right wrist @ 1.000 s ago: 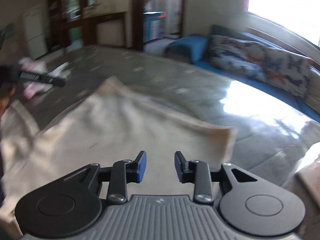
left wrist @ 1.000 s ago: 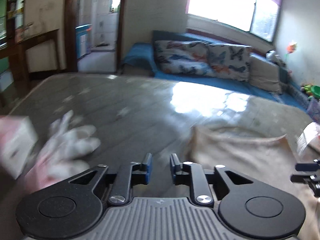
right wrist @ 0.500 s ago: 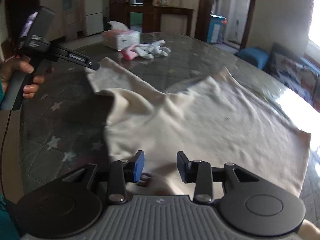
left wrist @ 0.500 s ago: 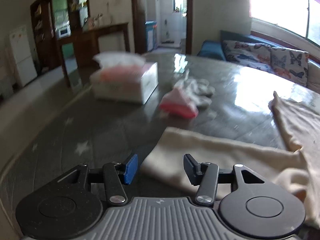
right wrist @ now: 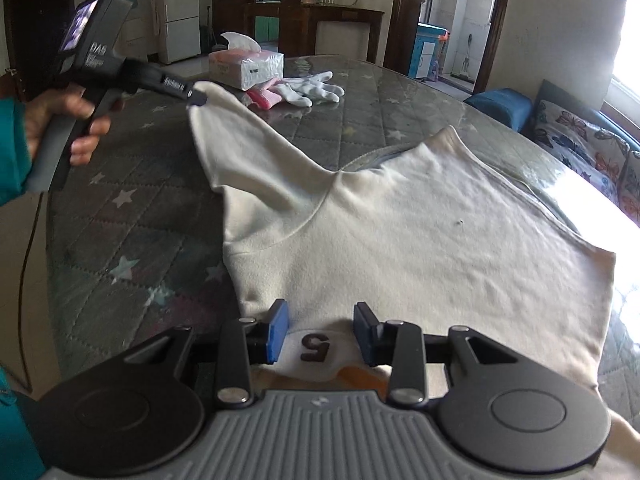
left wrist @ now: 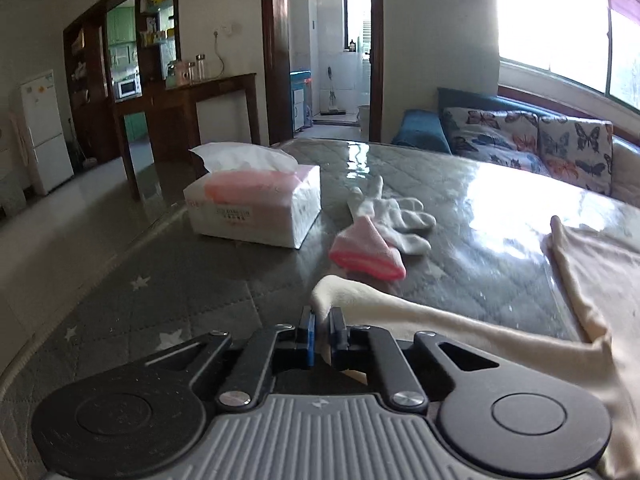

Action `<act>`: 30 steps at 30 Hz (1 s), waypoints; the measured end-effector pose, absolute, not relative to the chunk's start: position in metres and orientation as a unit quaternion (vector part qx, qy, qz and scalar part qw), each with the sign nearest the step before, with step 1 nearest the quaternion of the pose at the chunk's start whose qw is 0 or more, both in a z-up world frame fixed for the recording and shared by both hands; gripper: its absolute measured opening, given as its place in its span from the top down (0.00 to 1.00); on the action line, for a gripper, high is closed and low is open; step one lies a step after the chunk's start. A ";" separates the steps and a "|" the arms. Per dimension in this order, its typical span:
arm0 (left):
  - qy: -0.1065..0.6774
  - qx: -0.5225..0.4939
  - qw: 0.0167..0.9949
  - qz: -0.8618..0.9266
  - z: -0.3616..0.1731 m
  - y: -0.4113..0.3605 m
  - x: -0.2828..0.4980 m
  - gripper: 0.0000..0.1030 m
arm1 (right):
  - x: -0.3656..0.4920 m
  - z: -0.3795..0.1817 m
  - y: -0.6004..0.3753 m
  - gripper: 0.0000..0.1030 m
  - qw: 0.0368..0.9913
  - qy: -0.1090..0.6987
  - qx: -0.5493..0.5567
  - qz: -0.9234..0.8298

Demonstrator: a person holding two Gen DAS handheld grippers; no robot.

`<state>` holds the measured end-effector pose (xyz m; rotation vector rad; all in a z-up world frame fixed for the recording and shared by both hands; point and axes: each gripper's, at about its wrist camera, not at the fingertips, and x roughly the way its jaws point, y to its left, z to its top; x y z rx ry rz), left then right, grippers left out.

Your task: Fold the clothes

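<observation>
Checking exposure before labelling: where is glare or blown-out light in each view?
Left wrist view: window blown out, bright glare on the table behind the gloves. Right wrist view: right edge washed out, glare beside the cream garment; straight lines bow from fisheye.

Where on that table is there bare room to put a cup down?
Bare quilted table lies left of the cream sweatshirt, toward the near edge. It is crowded at the far end, where the tissue box and white gloves sit.

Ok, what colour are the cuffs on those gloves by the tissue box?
Pink, on otherwise white gloves; the left wrist view shows it best.
</observation>
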<state>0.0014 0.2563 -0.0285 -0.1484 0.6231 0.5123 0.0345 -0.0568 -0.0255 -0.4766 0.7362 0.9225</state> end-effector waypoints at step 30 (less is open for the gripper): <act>0.323 -0.050 0.921 0.213 -0.015 0.241 0.005 0.82 | 0.020 0.005 -0.119 0.64 0.826 0.337 -0.176 0.416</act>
